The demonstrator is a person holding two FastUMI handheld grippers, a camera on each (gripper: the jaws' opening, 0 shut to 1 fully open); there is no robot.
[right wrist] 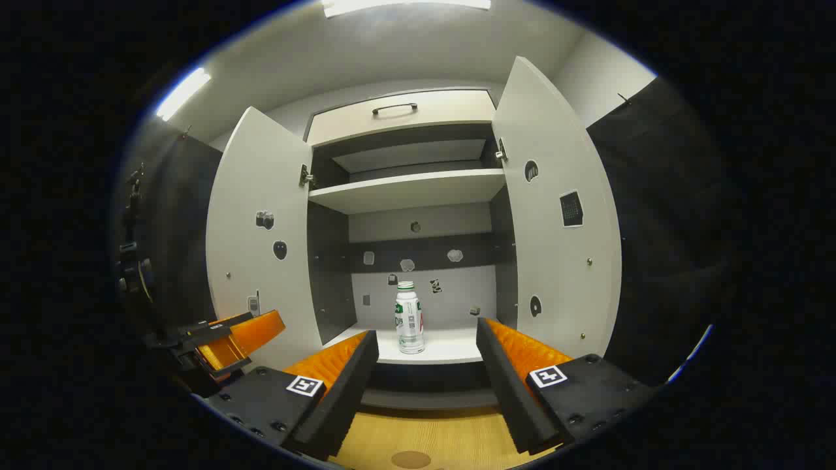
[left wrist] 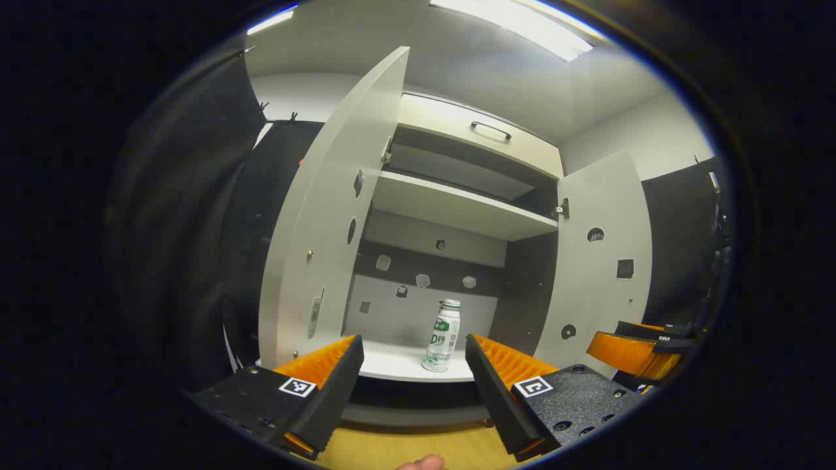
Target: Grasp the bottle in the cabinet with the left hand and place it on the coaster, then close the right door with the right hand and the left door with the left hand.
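In the left gripper view, the left gripper [left wrist: 411, 365] stood with its jaws spread wide and nothing between them, short of the cabinet [left wrist: 457, 209], while the bottle [left wrist: 442, 336] stood upright on the lower shelf [left wrist: 398, 362], a little right of the line between the fingers. Because the bottle looked tall and narrow, a reach that ran off-centre could probably have had one finger nudge it and tip it over before the jaws closed. The left door [left wrist: 326, 222] hung open close beside the approach, so a wide swing risked bumping it. In the right gripper view, the right gripper [right wrist: 428, 372] was likewise wide open and empty, facing the same bottle [right wrist: 409, 318] between both open doors. The coaster [right wrist: 411, 459] seemed to be the brown disc on the wooden table [right wrist: 444, 437] near the bottom edge; being small, it could easily be missed when setting the bottle down.
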